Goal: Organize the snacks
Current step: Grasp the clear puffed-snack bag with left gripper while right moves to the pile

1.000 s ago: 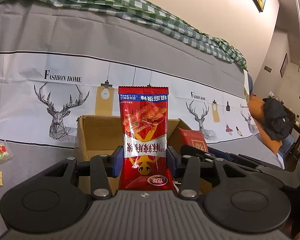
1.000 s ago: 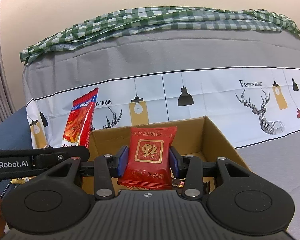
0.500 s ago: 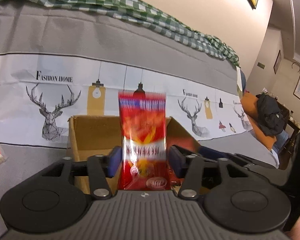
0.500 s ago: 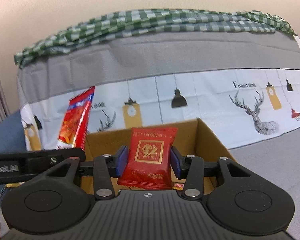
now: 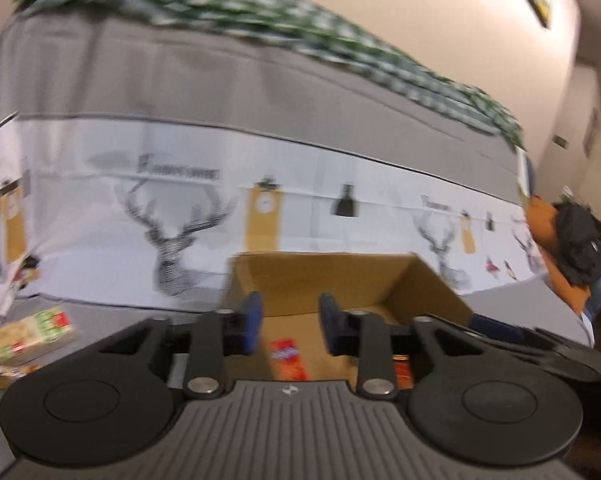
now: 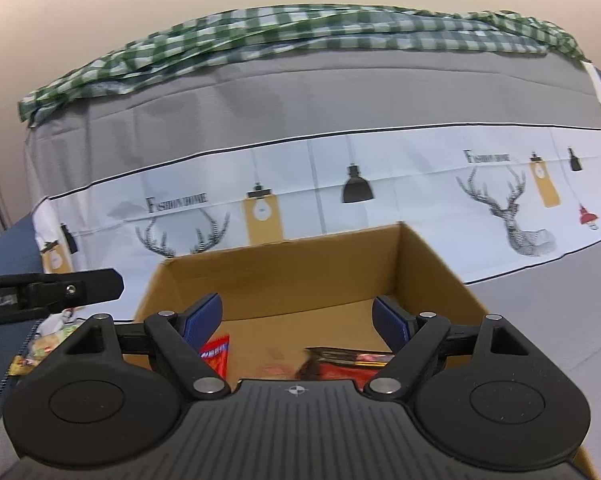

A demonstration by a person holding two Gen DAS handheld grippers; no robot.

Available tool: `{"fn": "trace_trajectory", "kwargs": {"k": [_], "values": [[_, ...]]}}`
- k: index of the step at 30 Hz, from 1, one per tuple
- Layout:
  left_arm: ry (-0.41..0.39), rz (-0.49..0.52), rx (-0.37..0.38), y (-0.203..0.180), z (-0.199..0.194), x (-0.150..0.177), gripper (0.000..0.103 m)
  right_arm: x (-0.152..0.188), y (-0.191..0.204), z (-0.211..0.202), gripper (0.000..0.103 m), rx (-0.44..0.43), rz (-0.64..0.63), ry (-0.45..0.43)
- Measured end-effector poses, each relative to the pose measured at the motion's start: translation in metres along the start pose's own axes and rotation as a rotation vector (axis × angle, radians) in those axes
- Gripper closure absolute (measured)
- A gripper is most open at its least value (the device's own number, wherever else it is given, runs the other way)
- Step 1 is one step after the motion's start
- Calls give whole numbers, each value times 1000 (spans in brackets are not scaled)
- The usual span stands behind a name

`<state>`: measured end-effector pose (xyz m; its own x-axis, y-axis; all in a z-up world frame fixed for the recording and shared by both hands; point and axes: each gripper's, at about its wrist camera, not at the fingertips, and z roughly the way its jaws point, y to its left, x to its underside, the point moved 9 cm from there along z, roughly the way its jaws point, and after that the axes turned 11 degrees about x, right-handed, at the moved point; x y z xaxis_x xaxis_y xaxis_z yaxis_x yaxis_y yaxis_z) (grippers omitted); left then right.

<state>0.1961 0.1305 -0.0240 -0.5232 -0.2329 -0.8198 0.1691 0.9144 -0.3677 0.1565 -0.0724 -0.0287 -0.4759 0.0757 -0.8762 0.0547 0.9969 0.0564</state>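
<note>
Left tongs (image 5: 287,322) apart, empty; right tongs (image 6: 298,322) spread wide. Red packets (image 6: 214,354), apparently blurred, inside cardboard box (image 6: 424,264).

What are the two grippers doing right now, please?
Left gripper: open, holding nothing, above the cardboard box.
Right gripper: open wide, holding nothing, above the same box.

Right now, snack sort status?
Done: red packets lie in the cardboard box. In hand: nothing; the left gripper and right gripper are both open and empty above the box. Left: a green-and-white packet and small wrappers sit outside the box on the grey surface.
</note>
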Motion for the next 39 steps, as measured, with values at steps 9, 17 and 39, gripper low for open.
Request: {"fn": "trace_trajectory", "kwargs": {"k": [9, 17, 39], "values": [[88, -79, -375, 163, -24, 3, 42, -2, 42, -9, 20, -103, -17, 3], [193, 85, -453, 208, -2, 10, 17, 1, 69, -15, 20, -177, -49, 11], [449, 50, -482, 234, 24, 63, 58, 11, 85, -16, 20, -231, -103, 28]]}}
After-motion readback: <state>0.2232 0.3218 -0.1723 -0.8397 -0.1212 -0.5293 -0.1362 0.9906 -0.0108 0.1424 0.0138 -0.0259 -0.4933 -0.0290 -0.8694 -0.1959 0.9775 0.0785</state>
